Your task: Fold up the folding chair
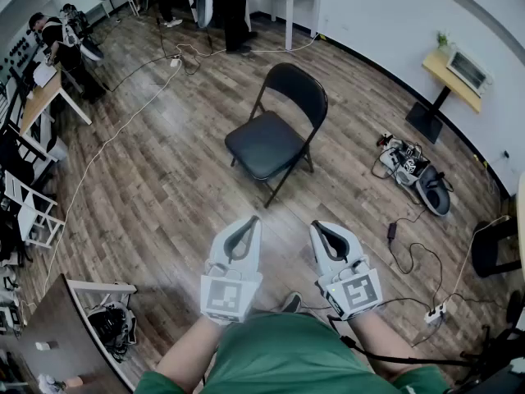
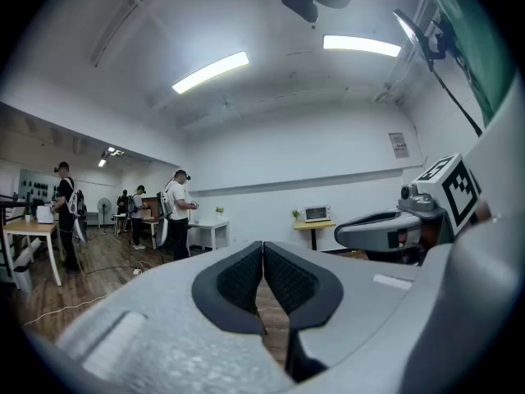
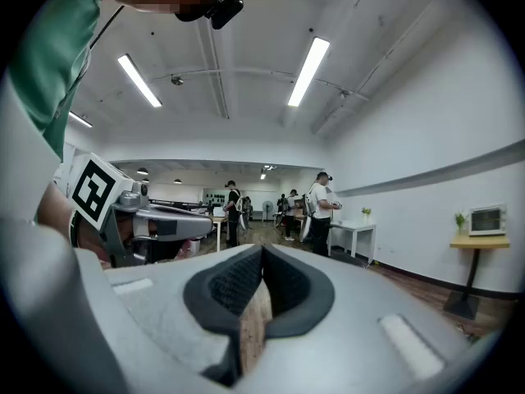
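Right now you have one folding chair (image 1: 267,142) and two grippers in the head view. The chair stands unfolded on the wood floor (image 1: 164,187) just above the frame's centre, well apart from both grippers. Its backrest rises at the upper right and its seat faces the lower left, so its back-to-front line runs diagonally. Your left gripper (image 1: 244,226) and right gripper (image 1: 321,230) sit side by side at lower centre, each with jaws pressed together on nothing.
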